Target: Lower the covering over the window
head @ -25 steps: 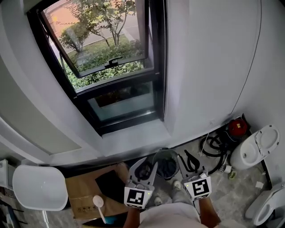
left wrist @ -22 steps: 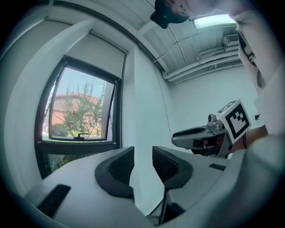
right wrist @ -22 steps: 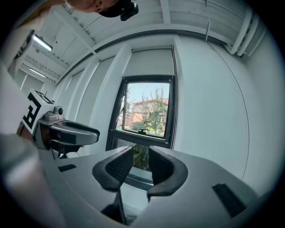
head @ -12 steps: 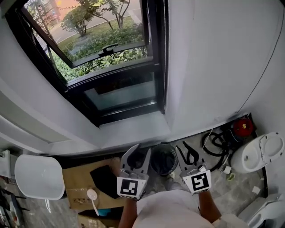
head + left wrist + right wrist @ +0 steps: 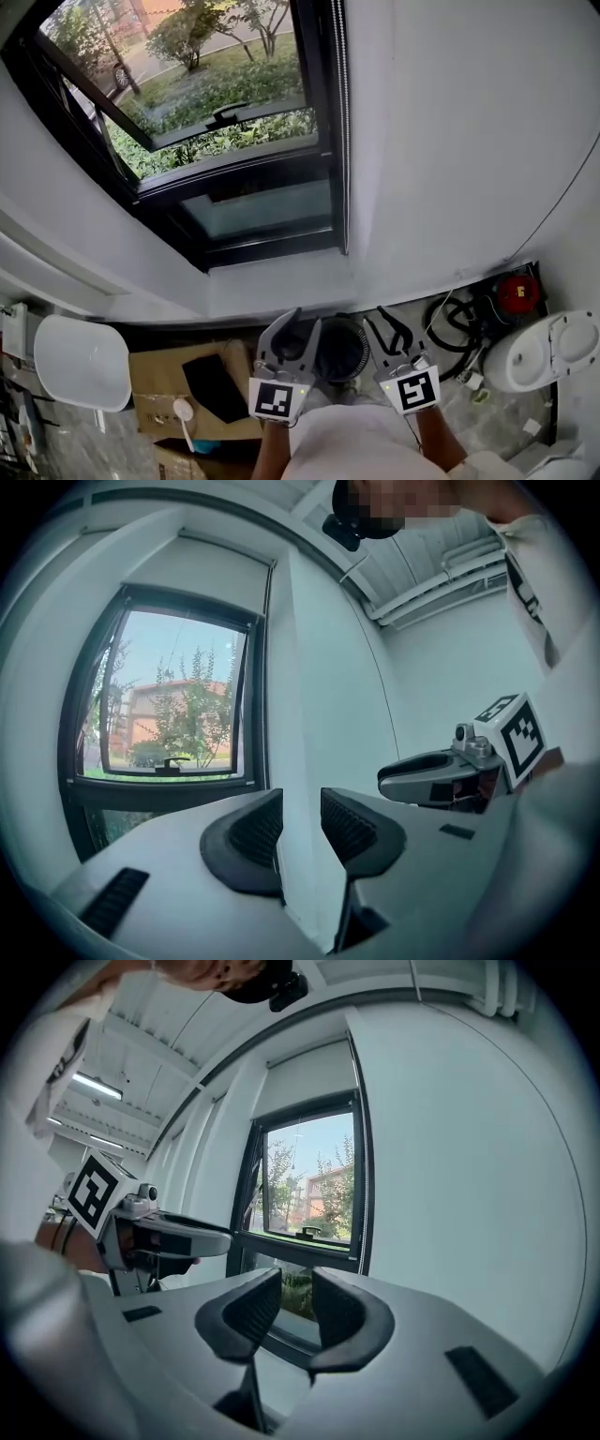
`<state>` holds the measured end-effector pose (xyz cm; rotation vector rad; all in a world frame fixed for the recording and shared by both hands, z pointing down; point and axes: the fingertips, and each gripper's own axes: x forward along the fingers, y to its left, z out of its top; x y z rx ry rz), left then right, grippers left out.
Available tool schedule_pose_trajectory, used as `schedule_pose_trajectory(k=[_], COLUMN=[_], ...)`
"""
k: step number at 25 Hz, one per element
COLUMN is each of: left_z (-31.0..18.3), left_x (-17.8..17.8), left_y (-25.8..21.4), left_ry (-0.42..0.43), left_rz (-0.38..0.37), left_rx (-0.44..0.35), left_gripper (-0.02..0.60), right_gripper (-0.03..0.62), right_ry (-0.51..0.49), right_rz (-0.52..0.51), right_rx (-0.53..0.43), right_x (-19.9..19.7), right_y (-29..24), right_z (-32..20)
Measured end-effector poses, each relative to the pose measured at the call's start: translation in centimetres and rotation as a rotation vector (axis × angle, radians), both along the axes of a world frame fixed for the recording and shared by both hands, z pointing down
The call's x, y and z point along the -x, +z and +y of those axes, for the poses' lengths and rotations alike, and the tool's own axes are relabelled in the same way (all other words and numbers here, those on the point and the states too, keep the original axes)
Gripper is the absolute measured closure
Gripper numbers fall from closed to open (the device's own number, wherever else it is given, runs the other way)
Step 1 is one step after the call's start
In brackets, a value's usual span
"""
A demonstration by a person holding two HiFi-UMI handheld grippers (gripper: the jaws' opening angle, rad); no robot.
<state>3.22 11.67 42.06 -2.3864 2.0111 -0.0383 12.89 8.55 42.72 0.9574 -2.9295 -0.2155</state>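
Observation:
The black-framed window (image 5: 234,150) has its top sash tilted open onto trees. The white roller blind (image 5: 309,1072) is rolled up high, covering only the top of the opening; it also shows in the left gripper view as blind (image 5: 211,569). A thin cord (image 5: 341,122) hangs down the frame's right side. My left gripper (image 5: 305,323) and right gripper (image 5: 384,323) are held side by side, level, short of the wall below the sill. Both are open, with nothing between the left gripper's (image 5: 302,822) or the right gripper's (image 5: 295,1307) pads.
On the floor under the sill are a black mesh bin (image 5: 342,349), a cardboard box (image 5: 159,394) and a white seat (image 5: 80,361). Right of them lie coiled cables (image 5: 450,319), a red object (image 5: 518,292) and a toilet (image 5: 553,347).
The view has moved closer to the window and wall. Both grippers came forward with it, side by side, and stay open and empty.

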Motion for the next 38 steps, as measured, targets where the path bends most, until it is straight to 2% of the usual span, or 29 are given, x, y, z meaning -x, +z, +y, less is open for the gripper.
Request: schedule_pose_trajectory(k=[10,24,31,38], left_z=[-2.7,-7.3,-10.6,-15.4], left_x=[-1.9,-4.5,-3.7,-0.4], left_y=[-0.2,0.0,0.7,1.1], left_ry=[0.026,0.163,0.179,0.180], left_rz=[-0.012,-0.021,-0.029,-0.030], left_rx=[-0.008,-0.030,-0.025,-0.031], left_gripper=[0.439,0.440,0.440,0.443], right_gripper=[0.482,0.482,0.482,0.484], right_ry=[0.022,0.162,0.166,0.135], right_rz=[0.001,0.020,0.025,0.032], right_rx=[-0.029,-0.032,-0.040,-0.049], right_x=[-2.6,-5.8,-4.3,0.3], right_y=[-0.2,0.3,0.5,0.3], right_z=[-2.2,-5.9,-8.3,-12.1])
